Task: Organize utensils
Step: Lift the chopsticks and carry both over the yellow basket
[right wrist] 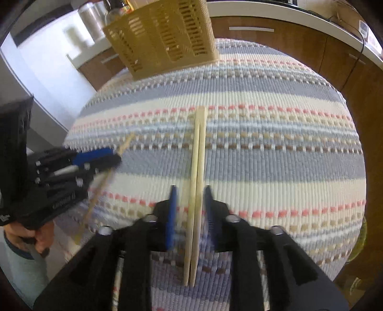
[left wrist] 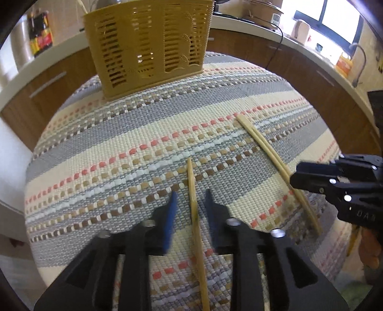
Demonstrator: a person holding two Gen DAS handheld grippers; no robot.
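Left gripper nearest the lens in the left wrist view, black frame, blue pads, jaws apart. A single chopstick runs between the pads from 6 o'clock up toward centre, gap visible on both sides, so released, not clamped. Right gripper same build in the right wrist view, jaws also apart, straddling a pair of chopsticks lying side by side and touching each other, pointing at 12 o'clock; pads close to the pair but contact unclear through blur.

Surface: woven striped mat, grey, cream, coral and brown bands, covering a round table. Around it brown cabinet fronts with a white countertop, a bright window at 1 o'clock, dark bottles at 10 o'clock, a faucet at 2 o'clock.

Container: tan slotted plastic utensil basket standing upright on the mat at 12 o'clock, well apart from all chopsticks; contents cannot be told through the slots.

In the left wrist view the right gripper comes in at 3 o'clock over the pair, which lies diagonally on the mat. In the right wrist view the left gripper sits at 9 o'clock over the single chopstick, with the holding hand below it.
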